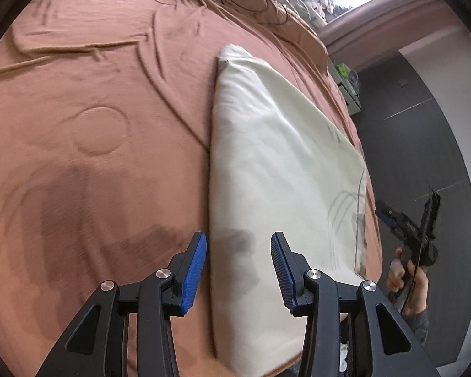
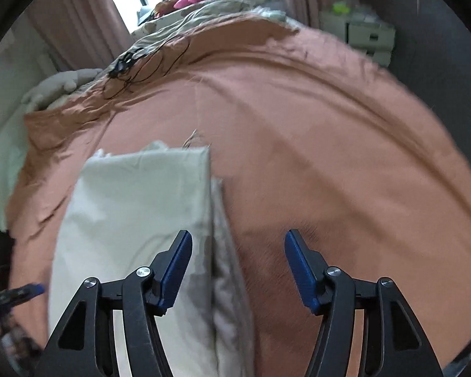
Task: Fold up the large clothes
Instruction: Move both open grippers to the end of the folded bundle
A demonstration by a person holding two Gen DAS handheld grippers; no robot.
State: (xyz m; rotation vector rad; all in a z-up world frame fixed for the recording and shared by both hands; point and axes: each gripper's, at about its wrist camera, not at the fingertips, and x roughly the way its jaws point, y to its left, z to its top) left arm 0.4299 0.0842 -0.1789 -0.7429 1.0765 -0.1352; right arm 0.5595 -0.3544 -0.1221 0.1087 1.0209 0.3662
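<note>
The cream garment (image 1: 279,163) lies folded into a long narrow strip on the rust-brown bedspread (image 1: 94,132), running from my left gripper (image 1: 238,270) up toward one o'clock in the left wrist view, close along the bed's edge. In the right wrist view the same garment (image 2: 135,207) runs from six o'clock up to about eleven, with its doubled edge just left of centre.

I judge it light, soft and limp: several layers of thin cloth that sag and slide over one another if lifted by one point. It looks neither fragile nor slippery against the ribbed blue pads. The best hold, to my eye, is at the near corners of the short end, pinching through all the layers at once, one gripper per corner, so the stack stays aligned (a grip on the top layer alone would peel the fold open).

My left gripper points steeply down, its fingers apart with nothing between them, the left pad (image 1: 195,270) just over the garment's long edge and the right pad above the cloth itself. I can't tell whether the tips touch the fabric.

My right gripper (image 2: 238,270) also tilts down, its fingers spread wide and empty, straddling the folded edge with one pad (image 2: 175,270) over the cloth and the other over bare bedspread. From the left camera I see that right gripper (image 1: 389,216) out at three to four o'clock, beyond the bed's edge, carried in the person's hand (image 1: 408,286).
</note>
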